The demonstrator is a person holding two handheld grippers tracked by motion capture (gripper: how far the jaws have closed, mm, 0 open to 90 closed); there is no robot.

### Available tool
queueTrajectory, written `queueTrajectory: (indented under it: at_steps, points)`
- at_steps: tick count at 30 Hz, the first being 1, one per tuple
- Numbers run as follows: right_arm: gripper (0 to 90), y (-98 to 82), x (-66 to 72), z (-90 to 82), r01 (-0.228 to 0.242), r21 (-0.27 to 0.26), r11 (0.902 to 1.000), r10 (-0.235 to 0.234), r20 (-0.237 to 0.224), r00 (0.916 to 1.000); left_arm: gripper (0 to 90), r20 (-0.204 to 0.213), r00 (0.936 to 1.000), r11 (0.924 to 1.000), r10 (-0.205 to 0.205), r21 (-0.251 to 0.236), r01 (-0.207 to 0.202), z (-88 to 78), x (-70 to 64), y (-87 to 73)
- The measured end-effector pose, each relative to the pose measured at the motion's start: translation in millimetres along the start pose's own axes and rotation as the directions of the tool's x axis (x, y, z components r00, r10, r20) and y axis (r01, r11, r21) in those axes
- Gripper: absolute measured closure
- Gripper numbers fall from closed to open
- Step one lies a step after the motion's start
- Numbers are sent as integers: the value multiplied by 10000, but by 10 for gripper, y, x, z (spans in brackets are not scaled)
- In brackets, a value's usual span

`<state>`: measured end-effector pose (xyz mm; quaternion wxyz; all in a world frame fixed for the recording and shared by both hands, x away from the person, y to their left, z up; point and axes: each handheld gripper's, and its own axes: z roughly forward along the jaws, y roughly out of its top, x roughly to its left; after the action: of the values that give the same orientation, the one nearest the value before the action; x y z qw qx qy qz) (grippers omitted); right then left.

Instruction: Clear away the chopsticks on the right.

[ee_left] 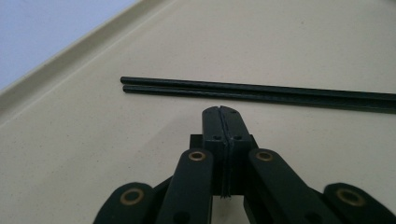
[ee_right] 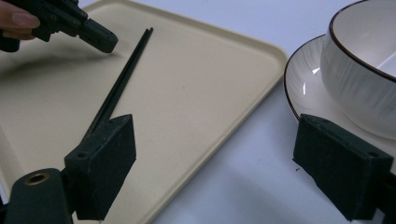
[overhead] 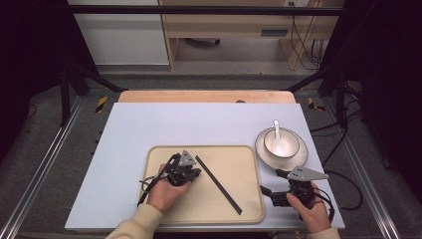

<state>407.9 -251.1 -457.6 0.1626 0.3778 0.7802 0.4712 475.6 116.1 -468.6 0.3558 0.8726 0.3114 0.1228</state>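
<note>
No words, labels, brand names or numbers can be read anywhere in these pictures. The only markings are yellow-and-black striped patches (overhead: 101, 103) on the floor, one beside each far corner of the worktop (overhead: 149, 124), and they carry no lettering.

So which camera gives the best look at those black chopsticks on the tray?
The left gripper view: the chopsticks lie close and sharp, side by side. The high view shows their whole length diagonally on the tray, but small. The right gripper view shows them partly hidden.
</note>
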Motion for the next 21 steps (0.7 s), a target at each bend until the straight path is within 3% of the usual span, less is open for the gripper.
queueTrajectory:
  at_steps: [10,21]
  points:
    - [116,-6,-15,35,-111,350,9993,110,23,9999,895,-187,9995,9996,-260,97,262,181,118,155]
    - [123,-9,-29,58,-124,663,9977,124,10,9999,895,-22,9996,9996,292,36,-292,446,65,418]
